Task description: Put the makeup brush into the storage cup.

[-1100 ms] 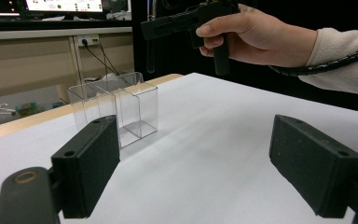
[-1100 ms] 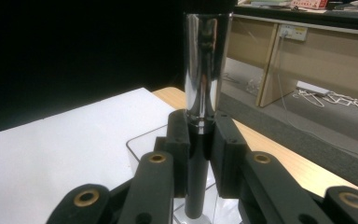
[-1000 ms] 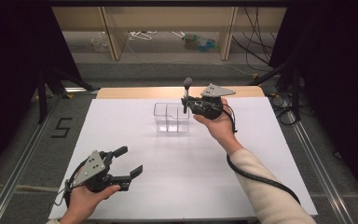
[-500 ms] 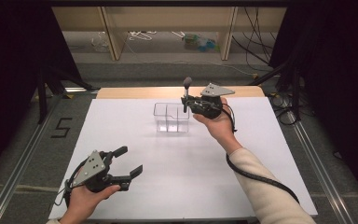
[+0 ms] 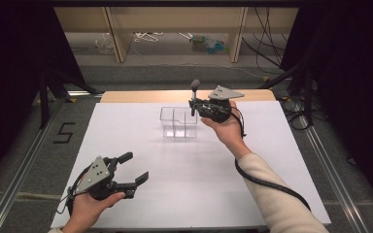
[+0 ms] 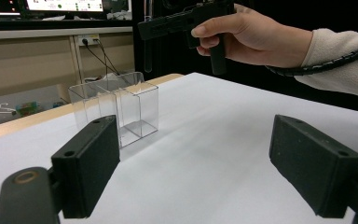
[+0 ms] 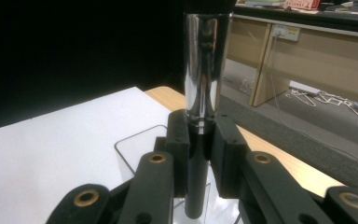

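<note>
Almost nothing has moved since the earlier frames: the right tool (image 5: 193, 104) hangs in the same spot at the right end of the clear box (image 5: 178, 122), perhaps a touch lower, and the left tool (image 5: 131, 174) rests as it did, well apart from the box on the near left of the table (image 5: 272, 160).

The right tool is clenched on a slim tube (image 7: 200, 84), mirror-bright in its middle with a dark cap above and a dark lower end. It stands upright between the jaws, its bottom end poised over the box's right compartment; I cannot tell whether the tip has passed below the rim. The box, split into compartments, looks empty.

The left tool is released, its jaws spread wide and holding nothing.

So little change suggests a slow, careful line-up above the box. By my judgement the tube is about to be lowered into that compartment and let go.
</note>
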### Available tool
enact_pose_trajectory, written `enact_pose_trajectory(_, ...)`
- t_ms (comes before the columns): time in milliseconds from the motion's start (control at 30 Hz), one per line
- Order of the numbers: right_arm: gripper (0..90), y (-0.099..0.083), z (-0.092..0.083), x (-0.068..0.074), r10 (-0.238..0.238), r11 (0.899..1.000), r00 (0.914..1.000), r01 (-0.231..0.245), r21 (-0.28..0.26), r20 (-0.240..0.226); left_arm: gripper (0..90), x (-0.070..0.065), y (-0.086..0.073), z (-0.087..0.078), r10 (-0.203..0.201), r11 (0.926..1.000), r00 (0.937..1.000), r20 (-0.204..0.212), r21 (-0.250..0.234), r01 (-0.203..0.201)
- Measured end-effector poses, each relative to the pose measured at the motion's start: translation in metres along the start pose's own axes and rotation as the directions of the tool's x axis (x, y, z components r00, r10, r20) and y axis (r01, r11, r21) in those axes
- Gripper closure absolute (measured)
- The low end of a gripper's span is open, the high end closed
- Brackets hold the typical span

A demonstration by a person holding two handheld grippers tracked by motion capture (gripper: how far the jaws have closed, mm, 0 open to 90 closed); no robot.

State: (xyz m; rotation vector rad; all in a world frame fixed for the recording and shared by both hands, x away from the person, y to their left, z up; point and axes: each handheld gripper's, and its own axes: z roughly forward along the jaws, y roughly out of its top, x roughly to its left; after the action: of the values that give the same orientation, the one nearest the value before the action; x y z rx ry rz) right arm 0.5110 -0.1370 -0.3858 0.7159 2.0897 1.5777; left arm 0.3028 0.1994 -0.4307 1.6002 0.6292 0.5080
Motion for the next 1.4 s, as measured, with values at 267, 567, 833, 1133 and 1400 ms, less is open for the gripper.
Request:
enact_pose_trajectory(267, 79.2, -0.0007, 0.0002, -0.0014, 0.003, 1.0, 0.9999, -0.004, 0.001, 0.01, 15.9, 0.0, 0.0, 0.0, 0.001, 1.0, 1.0, -0.001, 0.0, -0.001)
enact_pose_trajectory(567, 79.2, -0.0025, 0.0025, -0.0021, 0.005, 1.0, 0.9998, -0.005, 0.003, 0.02, 15.8, 0.0001, 0.0, -0.0003, 0.0, 1.0, 1.0, -0.001, 0.002, 0.0)
enact_pose_trajectory(833, 79.2, -0.0025, 0.004, -0.0018, 0.003, 1.0, 0.9997, -0.003, 0.004, 0.026, 15.8, 0.0005, 0.0001, -0.0002, 0.006, 1.0, 1.0, -0.003, 0.002, -0.006)
enact_pose_trajectory(1133, 79.2, -0.0034, 0.0065, -0.001, 0.0, 1.0, 0.9998, 0.0, 0.011, 0.02, 15.9, 0.0007, -0.0001, -0.0003, 0.004, 1.0, 1.0, -0.004, 0.003, -0.004)
enact_pose_trajectory(1400, 79.2, -0.0049, 0.0087, -0.001, -0.011, 1.0, 0.9997, 0.01, 0.018, 0.02, 15.8, 0.001, -0.0002, 0.0, 0.004, 1.0, 1.0, -0.001, -0.002, -0.004)
